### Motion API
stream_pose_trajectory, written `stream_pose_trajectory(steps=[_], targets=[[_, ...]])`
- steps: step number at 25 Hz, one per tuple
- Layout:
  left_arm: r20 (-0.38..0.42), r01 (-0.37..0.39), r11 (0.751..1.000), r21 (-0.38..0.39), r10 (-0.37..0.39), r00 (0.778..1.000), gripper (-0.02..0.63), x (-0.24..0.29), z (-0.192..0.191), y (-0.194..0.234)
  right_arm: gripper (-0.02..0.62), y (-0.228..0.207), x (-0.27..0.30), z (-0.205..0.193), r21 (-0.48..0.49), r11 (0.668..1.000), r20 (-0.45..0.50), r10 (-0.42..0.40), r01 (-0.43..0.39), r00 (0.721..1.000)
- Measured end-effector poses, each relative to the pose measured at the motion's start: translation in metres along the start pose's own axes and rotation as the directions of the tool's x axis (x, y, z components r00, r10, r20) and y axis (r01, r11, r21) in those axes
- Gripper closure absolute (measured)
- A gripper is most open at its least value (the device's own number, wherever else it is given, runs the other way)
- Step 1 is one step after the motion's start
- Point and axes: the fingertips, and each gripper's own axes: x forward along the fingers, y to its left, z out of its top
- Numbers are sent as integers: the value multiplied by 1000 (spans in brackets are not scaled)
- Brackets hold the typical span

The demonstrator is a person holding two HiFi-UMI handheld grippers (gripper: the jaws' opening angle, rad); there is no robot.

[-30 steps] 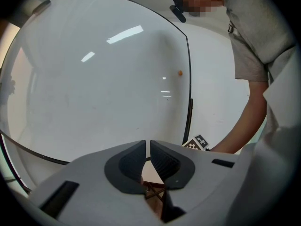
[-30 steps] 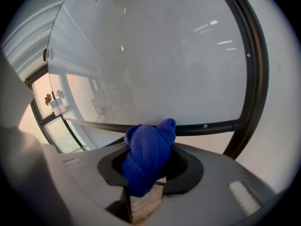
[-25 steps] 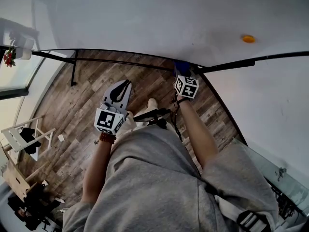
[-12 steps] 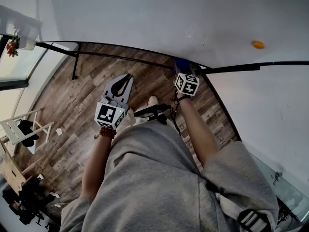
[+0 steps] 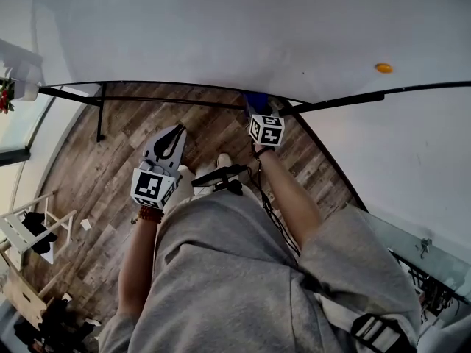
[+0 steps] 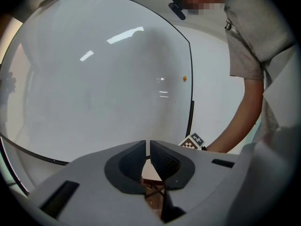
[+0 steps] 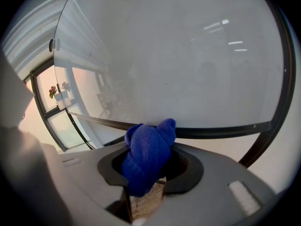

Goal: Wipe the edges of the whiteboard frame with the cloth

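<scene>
A white whiteboard with a thin black frame (image 5: 184, 101) fills the upper head view; its bottom edge (image 7: 225, 131) crosses the right gripper view. My right gripper (image 5: 257, 103) is shut on a blue cloth (image 7: 148, 154), and the cloth (image 5: 256, 99) presses against that bottom frame edge near the board's lower corner. My left gripper (image 5: 171, 140) hangs lower and to the left, away from the frame, its jaws almost together with nothing between them. In the left gripper view the left gripper (image 6: 149, 160) faces the board, whose right frame edge (image 6: 190, 107) shows.
Below the board lies a wood plank floor (image 5: 110, 168). A black stand leg (image 5: 98, 112) drops from the frame at the left. An orange magnet (image 5: 383, 68) sticks to the board. White furniture (image 5: 29, 223) stands at the far left.
The right gripper with the cloth has slid leftward along the bottom frame edge. The left gripper has drifted left and down with it, still closed.
</scene>
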Motion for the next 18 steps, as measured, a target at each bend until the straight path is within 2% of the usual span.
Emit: stream_pose_trajectory(steps=[5, 11, 14, 18], targets=[[-64, 114, 992, 55, -110, 992, 572, -22, -6, 26, 448, 7, 1, 1, 7, 995, -6, -98, 98, 995], [-50, 192, 976, 102, -188, 981, 572, -32, 19, 62, 448, 21, 9, 6, 31, 984, 17, -174, 173, 985], [-64, 207, 972, 111, -201, 978, 572, -31, 19, 79, 446, 36, 12, 7, 63, 982, 27, -183, 181, 983], [-83, 190, 975, 119, -180, 980, 572, -19, 17, 103, 445, 40, 16, 9, 111, 973, 37, -207, 202, 978]])
